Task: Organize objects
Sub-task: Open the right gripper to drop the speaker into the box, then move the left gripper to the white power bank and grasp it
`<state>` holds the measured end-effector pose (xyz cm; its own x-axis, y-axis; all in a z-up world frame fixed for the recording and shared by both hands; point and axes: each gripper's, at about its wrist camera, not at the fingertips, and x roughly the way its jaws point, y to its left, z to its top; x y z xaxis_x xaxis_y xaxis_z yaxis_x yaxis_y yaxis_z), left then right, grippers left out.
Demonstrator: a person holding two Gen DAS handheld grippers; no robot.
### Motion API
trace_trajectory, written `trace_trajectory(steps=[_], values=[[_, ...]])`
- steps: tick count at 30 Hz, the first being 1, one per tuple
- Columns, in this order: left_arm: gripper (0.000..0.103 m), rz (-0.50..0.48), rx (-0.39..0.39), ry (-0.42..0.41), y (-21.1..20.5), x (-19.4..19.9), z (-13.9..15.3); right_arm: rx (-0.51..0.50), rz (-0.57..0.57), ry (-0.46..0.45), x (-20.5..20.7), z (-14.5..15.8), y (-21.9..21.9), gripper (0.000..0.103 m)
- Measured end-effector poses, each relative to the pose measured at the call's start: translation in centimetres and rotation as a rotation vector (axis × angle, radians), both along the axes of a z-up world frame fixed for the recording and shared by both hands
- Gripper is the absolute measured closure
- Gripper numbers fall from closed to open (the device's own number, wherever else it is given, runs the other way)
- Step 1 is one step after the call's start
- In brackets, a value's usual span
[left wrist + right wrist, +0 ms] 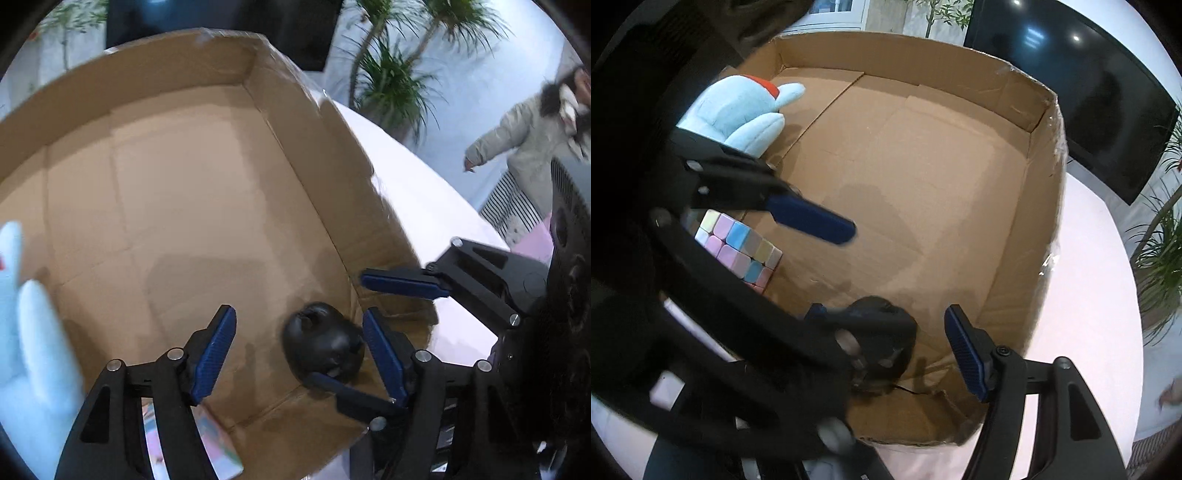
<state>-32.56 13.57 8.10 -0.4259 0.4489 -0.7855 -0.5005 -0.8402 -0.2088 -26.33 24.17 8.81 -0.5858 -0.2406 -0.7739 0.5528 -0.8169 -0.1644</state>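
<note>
A black rounded object [321, 343] [882, 332] lies on the floor of the open cardboard box [184, 62] [1049, 184], near its front corner. My left gripper [299, 350] is open around it: the right pad is close beside it and the left pad is well clear. My right gripper [882, 314] is also open. It comes in from the right, and its fingers [402, 282] stand apart, one low by the object. The left gripper's body hides its left finger in the right wrist view. A blue finger [812, 218] of the left gripper crosses that view.
A light blue plush toy [738, 114] [33, 314] and a pastel puzzle cube [738, 251] sit at the box's left side. The box stands on a pale table [1089, 295]. Behind are a dark screen [1071, 92], potted plants [391, 85] and a person in a pale coat [532, 147].
</note>
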Motion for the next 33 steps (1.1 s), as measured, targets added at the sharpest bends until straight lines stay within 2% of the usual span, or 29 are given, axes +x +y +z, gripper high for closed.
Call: trace_trajectory(steps=[5, 8, 10, 12, 16, 21, 26, 30, 33], values=[[0.023, 0.019, 0.059, 0.080, -1.7, 3.9, 3.5, -0.065, -0.047, 0.037, 2.9, 2.5, 1.7, 0.026], [0.018, -0.034, 0.073, 0.098, -2.0, 7.4, 5.0, -0.108, -0.053, 0.037, 5.6, 3.7, 2.9, 0.025], [0.016, -0.119, 0.085, 0.094, -2.0, 10.8, 5.7, -0.135, -0.038, 0.033, 8.0, 4.3, 3.9, 0.025], [0.014, -0.158, 0.098, 0.081, -2.1, 13.2, 5.9, -0.161, -0.019, 0.014, 10.8, 4.6, 4.9, 0.025], [0.013, -0.210, 0.129, 0.014, -2.3, 17.6, 3.8, -0.223, 0.044, -0.050, 15.4, 3.8, 7.3, 0.023], [0.013, -0.217, 0.067, -0.012, -1.7, 21.8, -0.1, -0.198, 0.097, -0.101, 20.8, 0.7, 8.3, 0.023], [0.013, -0.258, 0.034, -0.005, -1.5, 23.1, -2.5, -0.198, 0.115, -0.142, 23.1, -1.9, 9.1, 0.023], [0.013, -0.275, 0.043, -0.028, -1.7, 23.4, -3.8, -0.233, 0.113, -0.174, 23.0, -3.3, 9.3, 0.023], [0.013, -0.268, 0.046, -0.039, -1.7, 23.2, -3.9, -0.205, 0.124, -0.169, 22.7, -3.9, 8.7, 0.023]])
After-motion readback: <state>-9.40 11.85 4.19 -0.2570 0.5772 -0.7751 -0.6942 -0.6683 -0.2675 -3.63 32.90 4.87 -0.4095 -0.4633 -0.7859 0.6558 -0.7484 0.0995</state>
